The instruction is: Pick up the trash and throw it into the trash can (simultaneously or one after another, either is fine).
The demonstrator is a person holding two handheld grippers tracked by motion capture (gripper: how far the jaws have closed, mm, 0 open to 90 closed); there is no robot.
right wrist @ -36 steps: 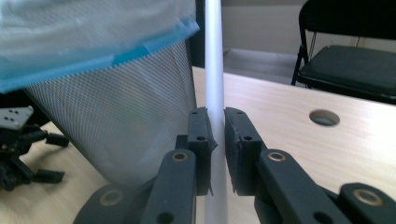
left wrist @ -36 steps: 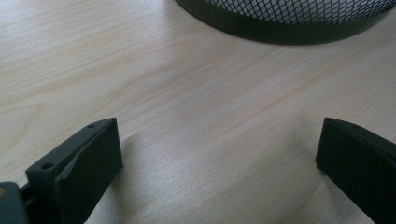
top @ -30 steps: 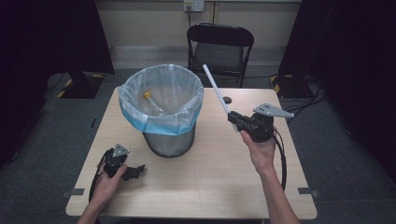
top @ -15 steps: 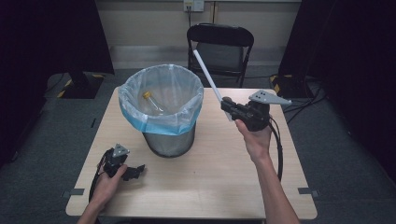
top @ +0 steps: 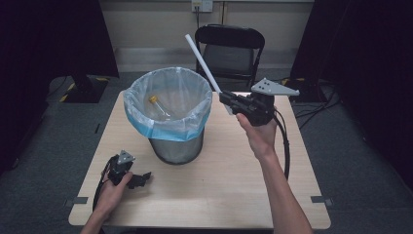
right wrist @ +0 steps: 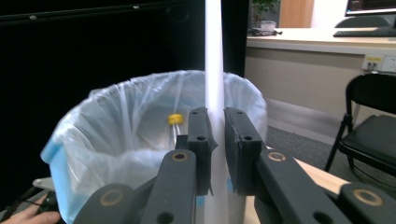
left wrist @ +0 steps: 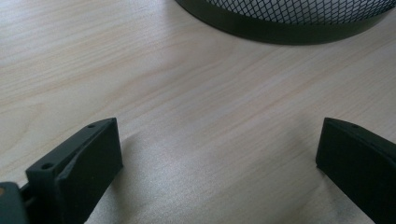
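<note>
My right gripper (top: 225, 99) is shut on a long white rod (top: 201, 62), which slants up and to the left above the right rim of the bin. In the right gripper view the white rod (right wrist: 215, 70) rises straight between the two pads (right wrist: 201, 140). A mesh waste bin (top: 175, 144) with a pale blue liner (top: 168, 127) stands mid-table; a clear tube with a yellow cap (top: 154, 100) lies inside. My left gripper (top: 141, 179) rests on the table at the front left, open with nothing between its jaws, and the bin's base (left wrist: 289, 23) lies ahead of it.
A black folding chair (top: 229, 48) stands behind the wooden table (top: 219, 185). A black cable (top: 285, 146) trails from my right gripper down along the forearm. Dark curtains hang on both sides.
My right gripper has risen and moved left toward the bin with the white rod in it. The left hand has stayed in place.
</note>
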